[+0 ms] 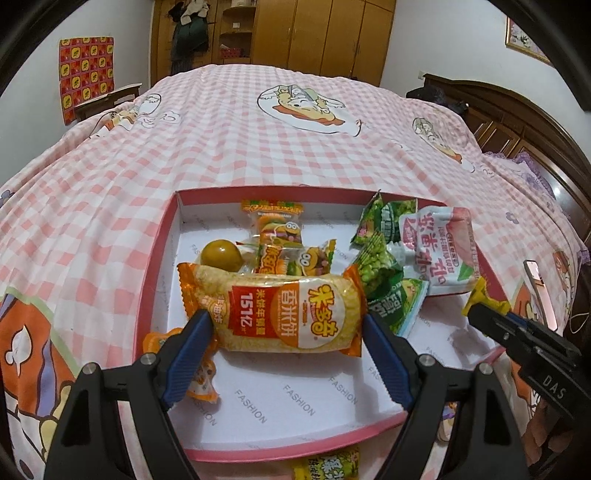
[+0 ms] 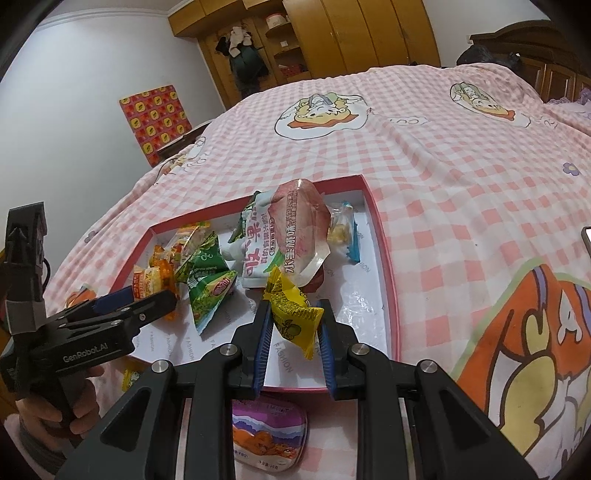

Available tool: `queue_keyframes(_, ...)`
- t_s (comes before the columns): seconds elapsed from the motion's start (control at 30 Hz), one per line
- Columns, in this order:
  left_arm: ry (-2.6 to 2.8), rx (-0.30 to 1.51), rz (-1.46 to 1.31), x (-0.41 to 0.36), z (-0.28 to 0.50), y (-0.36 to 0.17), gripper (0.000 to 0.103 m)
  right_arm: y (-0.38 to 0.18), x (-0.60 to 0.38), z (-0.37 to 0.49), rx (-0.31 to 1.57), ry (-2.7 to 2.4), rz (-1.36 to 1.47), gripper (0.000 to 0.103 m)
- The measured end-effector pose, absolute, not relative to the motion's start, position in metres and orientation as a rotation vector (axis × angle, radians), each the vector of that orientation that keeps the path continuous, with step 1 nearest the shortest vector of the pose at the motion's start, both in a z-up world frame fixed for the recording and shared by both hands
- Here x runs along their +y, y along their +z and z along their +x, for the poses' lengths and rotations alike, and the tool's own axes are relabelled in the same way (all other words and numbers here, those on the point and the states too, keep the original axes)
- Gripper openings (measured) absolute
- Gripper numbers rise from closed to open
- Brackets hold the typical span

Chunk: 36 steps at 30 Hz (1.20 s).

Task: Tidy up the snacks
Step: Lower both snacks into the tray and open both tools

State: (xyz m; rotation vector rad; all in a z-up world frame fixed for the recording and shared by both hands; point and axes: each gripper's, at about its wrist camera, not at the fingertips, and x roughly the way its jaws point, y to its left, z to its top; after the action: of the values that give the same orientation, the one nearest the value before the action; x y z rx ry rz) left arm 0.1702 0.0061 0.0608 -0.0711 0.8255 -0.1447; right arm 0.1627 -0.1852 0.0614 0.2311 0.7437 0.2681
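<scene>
- Bedroom scene: pink-and-white checked bedspread (image 1: 258,147) with cartoon prints, wooden wardrobe (image 1: 332,33) behind, dark wooden headboard (image 1: 517,118) on the right.
- Shallow pink-rimmed box (image 1: 159,240) with a white "FASHION"-printed floor lies on the bedspread; the snacks are in it.
- Left gripper (image 1: 288,325): jaws wide apart, one blue pad at each end of the rice cracker pack (image 1: 273,314). Pack spans the gap crosswise over the box. Actual pad contact: cannot tell for sure, but it looks held by its ends.
- Behind the pack, in the box: brown round egg-like item (image 1: 220,253) and two burger gummy packs (image 1: 280,229), overlapping.
- Green pea packets (image 1: 388,266) sit at box centre, touching the white-and-pink peach jelly pouch (image 1: 439,247) leaning on the right wall.
- Small orange packet (image 1: 199,373) lies on the box floor under the left finger.
- Right gripper (image 2: 295,325): jaws narrowed onto a yellow wrapped snack (image 2: 291,314), pinched between the blue pads, held over the box's near part, just in front of the jelly pouch.
- Blue-edged clear packet (image 2: 343,229) lies in the far right corner, right wrist view.
- Purple-and-orange tin (image 2: 269,435) rests on the bedspread outside the near rim, below the right gripper.
- Another yellow packet (image 1: 328,467) lies outside the near rim, left wrist view.
- Person's hand (image 2: 48,402) grips the left tool's handle.
</scene>
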Motion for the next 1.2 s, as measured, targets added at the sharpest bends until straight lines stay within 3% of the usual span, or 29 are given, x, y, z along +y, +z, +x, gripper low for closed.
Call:
queue_keyframes(0.37,-0.150,0.843,-0.102,0.008,0.169,0.062,0.088,0.061,-0.190,0.164,0.748,0.282,0.268,0.027)
queue_keyframes(0.67,-0.147,0.823,-0.128,0.012,0.162,0.068,0.095,0.063,-0.190,0.160,0.736,0.301,0.279,0.043)
queue_keyframes(1.2,-0.160,0.793,-0.157,0.022,0.128,0.091,0.095,0.073,-0.183,0.139,0.719,0.341,0.258,0.051)
